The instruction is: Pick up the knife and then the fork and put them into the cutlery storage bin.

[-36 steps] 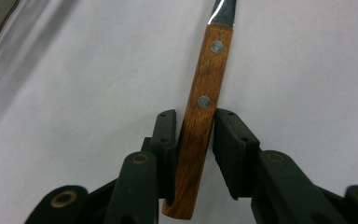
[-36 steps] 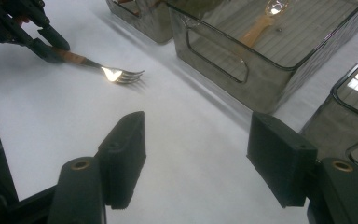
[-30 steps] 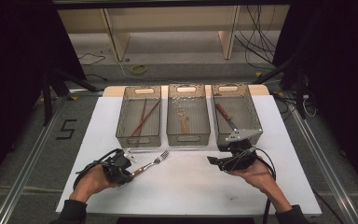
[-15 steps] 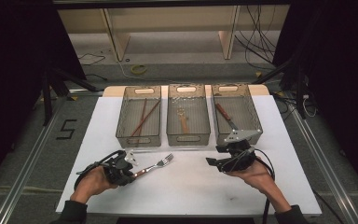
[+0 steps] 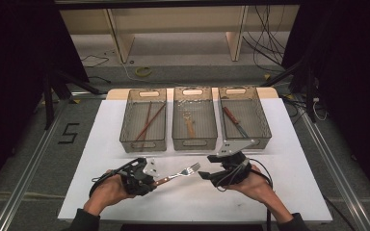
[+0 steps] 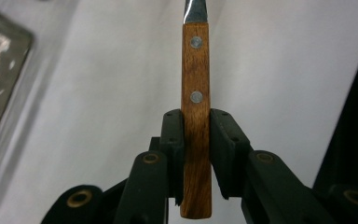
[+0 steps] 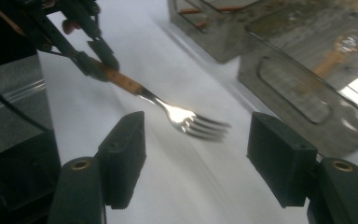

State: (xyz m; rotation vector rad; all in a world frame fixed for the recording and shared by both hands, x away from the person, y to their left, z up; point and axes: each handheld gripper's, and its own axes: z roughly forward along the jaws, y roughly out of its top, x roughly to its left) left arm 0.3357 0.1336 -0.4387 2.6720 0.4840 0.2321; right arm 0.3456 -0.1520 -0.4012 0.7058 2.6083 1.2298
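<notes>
A fork (image 5: 179, 173) with a wooden handle and steel tines is held level above the white table (image 5: 289, 183). My left gripper (image 5: 157, 180) is shut on the handle (image 6: 196, 88), whose pads (image 6: 175, 140) press on it from both sides near its butt end. The tines (image 7: 200, 125) point at my right gripper (image 5: 204, 174), which stands open just short of them. In the right gripper view the tines hang a little beyond its two jaws (image 7: 196, 158), with nothing between them, and the left gripper (image 7: 98, 58) is at the upper left.
Three mesh baskets stand in a row at the back of the table. The left basket (image 5: 142, 143) holds chopsticks, the middle basket (image 5: 194, 143) a wooden-handled utensil, and the right basket (image 5: 265, 131) a knife. Cables trail from both grippers.
My left gripper has carried the fork to the right, toward the table's middle. My right gripper has come left and a little nearer, so it faces the tines.
</notes>
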